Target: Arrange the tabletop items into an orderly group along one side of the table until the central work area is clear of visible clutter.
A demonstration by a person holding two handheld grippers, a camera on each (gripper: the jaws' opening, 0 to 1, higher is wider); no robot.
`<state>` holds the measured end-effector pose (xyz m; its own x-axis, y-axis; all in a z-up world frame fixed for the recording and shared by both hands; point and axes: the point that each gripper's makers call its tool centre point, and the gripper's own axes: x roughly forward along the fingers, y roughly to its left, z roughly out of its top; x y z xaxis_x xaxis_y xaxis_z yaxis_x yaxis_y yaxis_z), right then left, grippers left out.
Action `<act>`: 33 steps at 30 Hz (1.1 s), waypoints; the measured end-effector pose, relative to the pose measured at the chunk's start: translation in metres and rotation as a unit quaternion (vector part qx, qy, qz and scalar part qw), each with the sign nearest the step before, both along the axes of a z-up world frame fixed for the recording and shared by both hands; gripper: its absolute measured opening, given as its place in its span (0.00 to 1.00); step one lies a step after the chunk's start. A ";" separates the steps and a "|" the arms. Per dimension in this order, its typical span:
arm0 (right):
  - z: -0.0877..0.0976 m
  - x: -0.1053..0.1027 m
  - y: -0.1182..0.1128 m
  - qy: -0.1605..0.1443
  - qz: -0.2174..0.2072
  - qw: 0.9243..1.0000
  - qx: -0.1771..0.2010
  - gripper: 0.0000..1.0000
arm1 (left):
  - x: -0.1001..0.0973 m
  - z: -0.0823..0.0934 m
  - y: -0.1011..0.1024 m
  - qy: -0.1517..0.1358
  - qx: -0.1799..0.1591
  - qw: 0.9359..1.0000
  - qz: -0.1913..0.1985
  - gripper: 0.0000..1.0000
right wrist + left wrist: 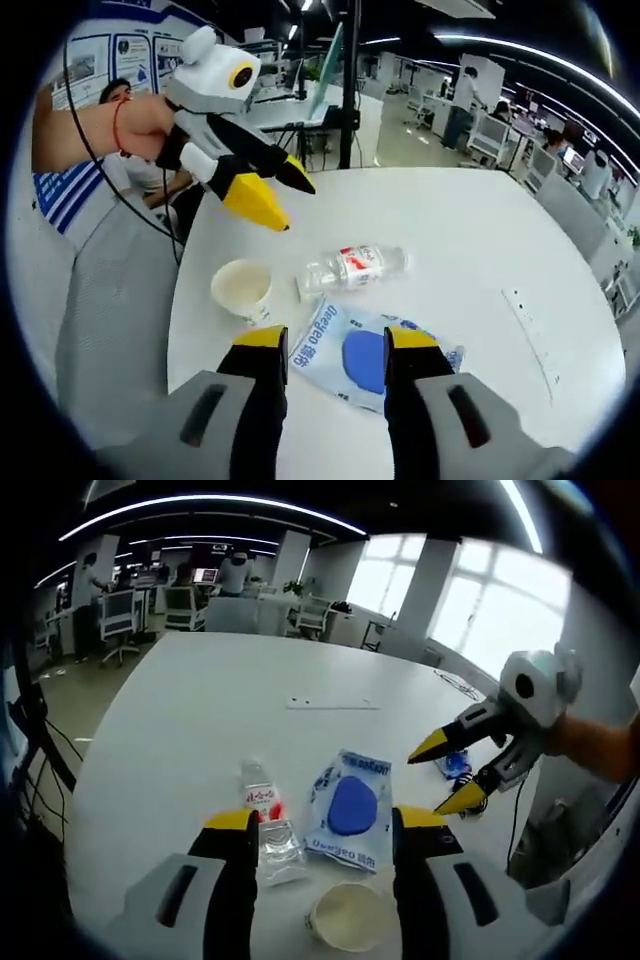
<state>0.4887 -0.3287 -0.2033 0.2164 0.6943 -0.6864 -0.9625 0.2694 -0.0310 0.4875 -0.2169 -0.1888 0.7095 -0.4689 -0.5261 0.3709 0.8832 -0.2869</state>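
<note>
Three bits clustered near one tabletop (470, 240) edge: light crushable paper cup (243, 288), slippery plastic bottle (352, 268) lying down – grab mid-body – floppy blue packet (365, 355), pinch an edge. Left gripper (322, 820) and right gripper (337, 338) both spread apart, holding nothing.

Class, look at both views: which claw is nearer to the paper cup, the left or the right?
Left. The left claw hovers open just above the paper cup; the right claw hangs open beyond the blue-and-white packet.
</note>
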 end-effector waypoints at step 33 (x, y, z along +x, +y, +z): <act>-0.054 0.096 -0.072 0.062 -0.154 0.986 -0.002 0.33 | 0.012 -0.007 -0.010 0.010 0.014 1.000 -0.016 0.51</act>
